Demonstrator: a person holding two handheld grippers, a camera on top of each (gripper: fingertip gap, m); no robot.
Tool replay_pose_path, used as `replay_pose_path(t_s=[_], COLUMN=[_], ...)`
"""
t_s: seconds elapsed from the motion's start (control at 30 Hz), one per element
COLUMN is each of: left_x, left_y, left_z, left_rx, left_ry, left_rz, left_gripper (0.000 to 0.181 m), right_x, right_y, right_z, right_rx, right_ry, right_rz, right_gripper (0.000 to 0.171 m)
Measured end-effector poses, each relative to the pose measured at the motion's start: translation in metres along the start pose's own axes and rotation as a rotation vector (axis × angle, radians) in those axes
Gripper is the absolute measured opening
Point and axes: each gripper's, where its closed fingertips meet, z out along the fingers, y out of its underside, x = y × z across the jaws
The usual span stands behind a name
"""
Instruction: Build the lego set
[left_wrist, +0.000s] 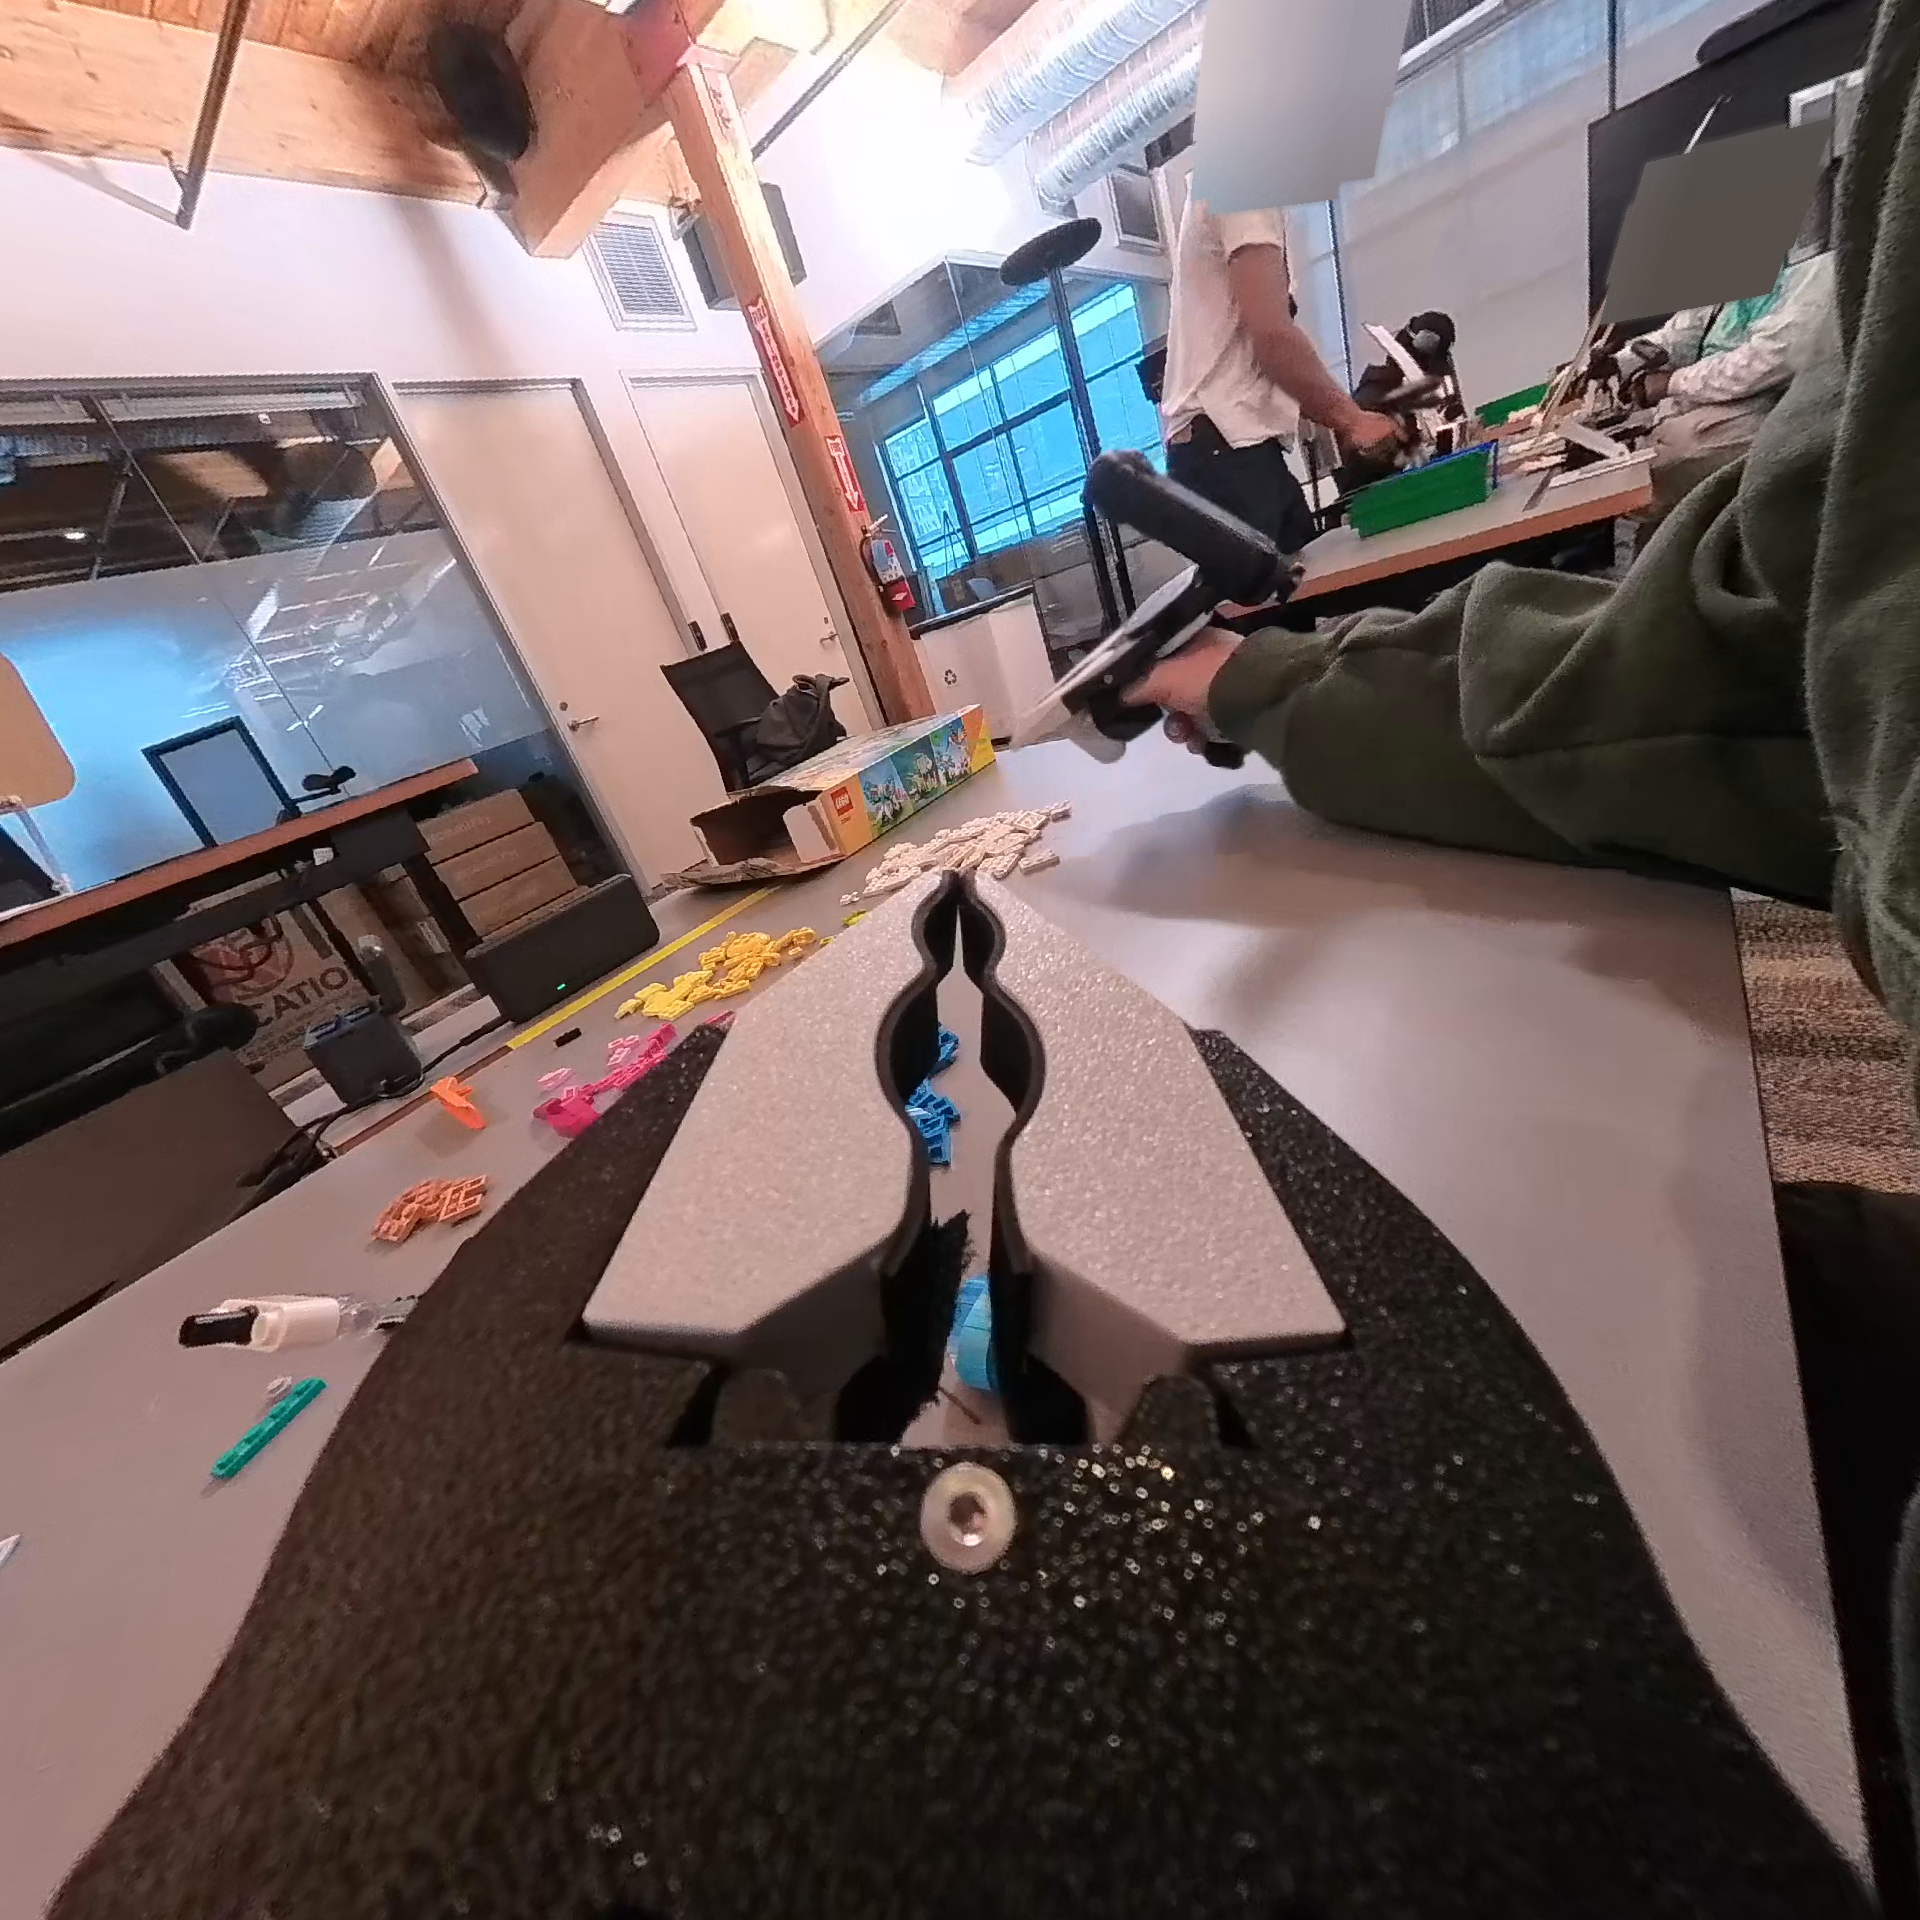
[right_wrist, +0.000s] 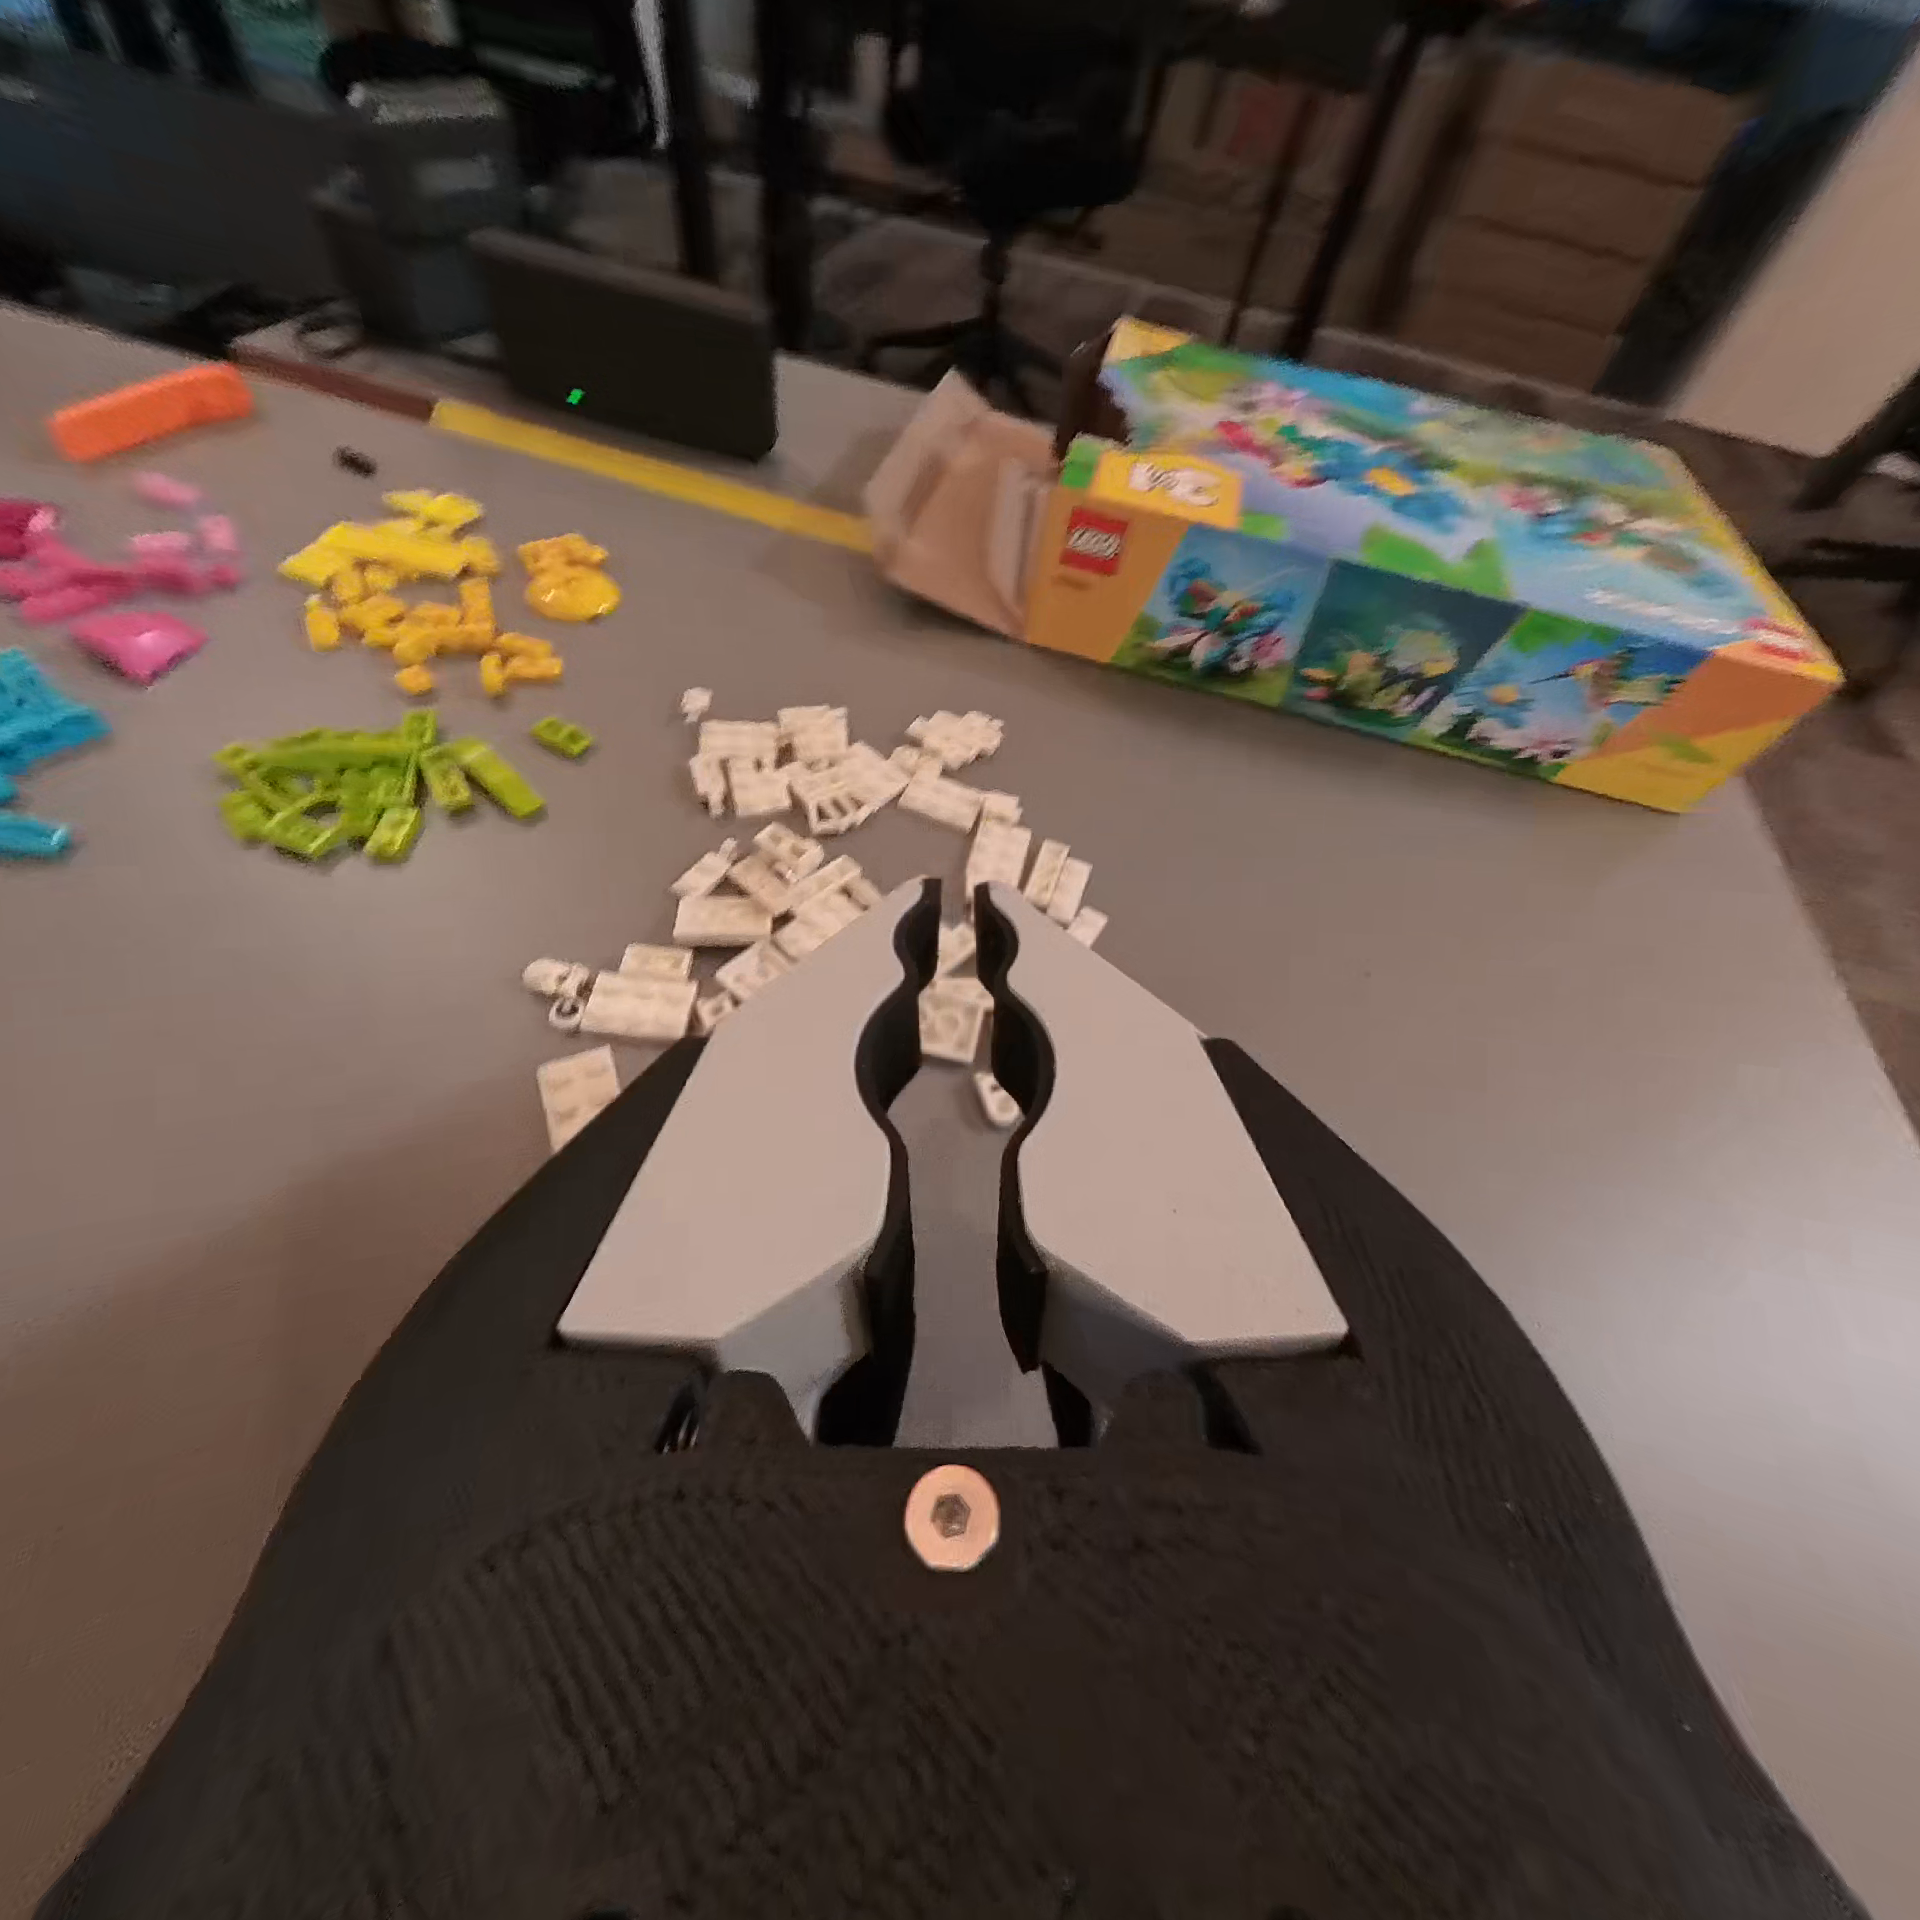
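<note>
Two grippers: the right gripper (right_wrist: 956, 894), narrowly parted and seemingly empty, hangs over white pieces (right_wrist: 831, 831) at twelve o'clock; left gripper (left_wrist: 958, 896) pinched shut, farther off.

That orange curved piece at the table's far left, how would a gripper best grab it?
Probably across its narrow width, coming from above. The orange piece lies flat and alone on the table, long and slim, so its two long sides are free for the fingers.

box (right_wrist: 1382, 613): red logo patch, end panel | post (left_wrist: 774, 343): red signs | wording withheld
</note>
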Motion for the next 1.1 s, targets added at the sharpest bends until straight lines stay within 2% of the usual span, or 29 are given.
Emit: replay_pose_path(t_s=[0.17, 0.4, 0.7, 1.1], left_x=[0.000, 0.001, 0.001, 0.002], left_y=[0.000, 0.000, 0.001, 0.001], left_z=[0.000, 0.000, 0.000, 0.000], left_rx=[0.000, -0.001, -0.002, -0.004], left_ry=[0.001, 0.004, 0.003, 0.005], left_rz=[-0.002, -0.006, -0.010, -0.006], left_gripper=[0.000, 0.000, 0.000, 0.000], right_x=[-0.011, 0.029, 0.022, 0.030], right_y=[0.019, 0.033, 0.052, 0.059], right_z=[-0.001, -0.004, -0.003, 0.001], right_rx=[-0.089, -0.125, -0.229, -0.279], right_ry=[-0.099, 0.087, 0.021, 0.068], right_rz=[-0.058, 0.034, 0.009, 0.023], right_gripper=[0.000, 0.005, 0.008, 0.009])
